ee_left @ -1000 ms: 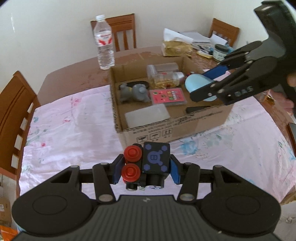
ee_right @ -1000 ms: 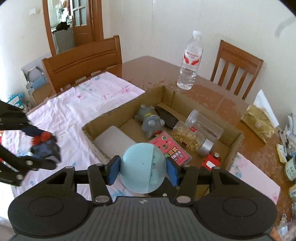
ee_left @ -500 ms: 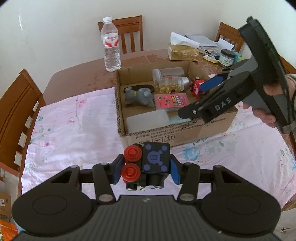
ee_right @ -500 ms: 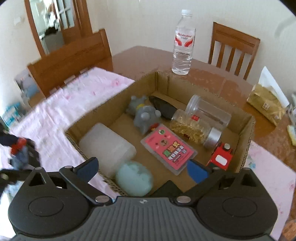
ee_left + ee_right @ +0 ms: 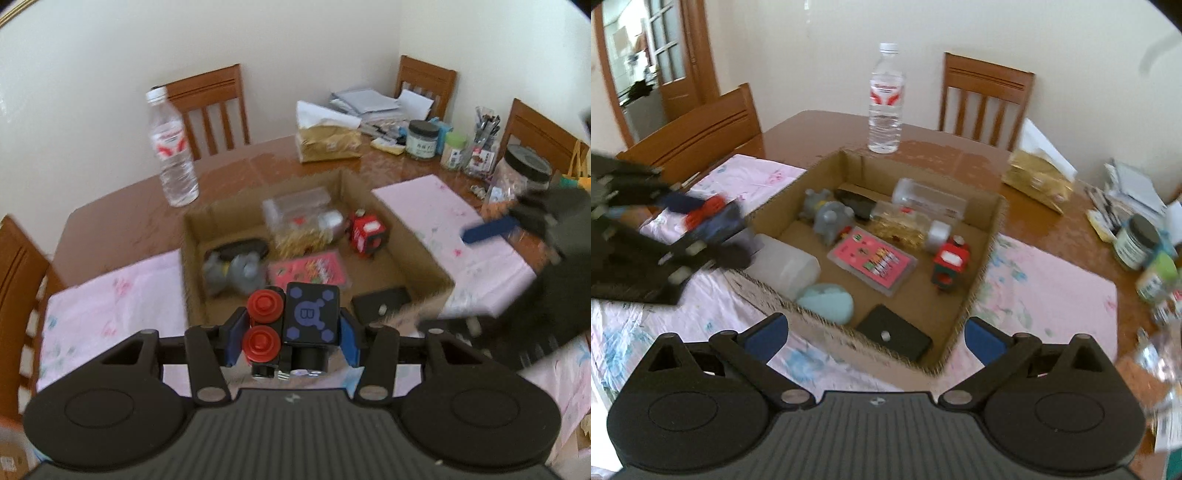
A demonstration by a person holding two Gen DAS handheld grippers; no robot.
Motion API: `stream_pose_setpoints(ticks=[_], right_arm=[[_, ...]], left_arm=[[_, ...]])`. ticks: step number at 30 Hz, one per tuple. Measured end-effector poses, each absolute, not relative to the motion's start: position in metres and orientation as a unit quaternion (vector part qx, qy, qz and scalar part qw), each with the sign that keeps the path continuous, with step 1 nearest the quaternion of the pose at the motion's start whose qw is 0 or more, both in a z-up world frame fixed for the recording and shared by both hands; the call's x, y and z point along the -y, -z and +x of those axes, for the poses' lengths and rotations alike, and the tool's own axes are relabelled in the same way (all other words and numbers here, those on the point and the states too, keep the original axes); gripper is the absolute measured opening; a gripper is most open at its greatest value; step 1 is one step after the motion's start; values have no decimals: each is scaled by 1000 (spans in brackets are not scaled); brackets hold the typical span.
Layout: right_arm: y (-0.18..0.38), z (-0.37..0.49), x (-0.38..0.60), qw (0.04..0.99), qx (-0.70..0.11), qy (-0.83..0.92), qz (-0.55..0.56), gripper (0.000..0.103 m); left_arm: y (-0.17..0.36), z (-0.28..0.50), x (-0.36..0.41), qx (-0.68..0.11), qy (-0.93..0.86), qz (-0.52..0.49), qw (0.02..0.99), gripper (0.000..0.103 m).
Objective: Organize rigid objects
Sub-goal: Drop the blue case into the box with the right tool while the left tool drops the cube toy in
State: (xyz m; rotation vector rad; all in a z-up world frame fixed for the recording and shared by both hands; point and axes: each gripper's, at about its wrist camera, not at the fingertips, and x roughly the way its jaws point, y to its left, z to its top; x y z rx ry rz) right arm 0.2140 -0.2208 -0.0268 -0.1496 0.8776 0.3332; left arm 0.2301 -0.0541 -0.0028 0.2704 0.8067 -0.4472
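My left gripper is shut on a dark blue toy with red knobs and holds it over the near edge of the cardboard box. It shows blurred in the right wrist view, at the box's left wall. My right gripper is open and empty, just in front of the box. The light blue ball lies inside the box's near corner beside a translucent white block.
The box also holds a grey toy, a pink card, a red toy, clear jars and a black pad. A water bottle stands behind it. Jars and clutter fill the table's right side. Chairs surround the table.
My right gripper opened, dropped the light blue ball into the box, then pulled back to the right. My left gripper moved forward with the toy to the box's near edge.
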Motion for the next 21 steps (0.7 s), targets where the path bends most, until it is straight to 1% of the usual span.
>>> stream_pose_setpoints(ticks=[10, 17, 19, 20, 21], right_arm=[[38, 183, 241, 888, -441, -119, -53, 103], [45, 175, 247, 885, -452, -101, -43, 103], [45, 174, 249, 885, -453, -96, -43, 103], [45, 175, 250, 886, -452, -95, -44, 103], [44, 175, 251, 886, -451, -94, -43, 103]], left_arm=[[38, 278, 121, -401, 272, 136, 864, 50], [67, 293, 147, -419, 271, 144, 854, 51], [68, 296, 150, -415, 268, 137, 858, 53], [67, 296, 150, -409, 269, 132, 862, 72], [65, 295, 150, -403, 270, 128, 865, 98]])
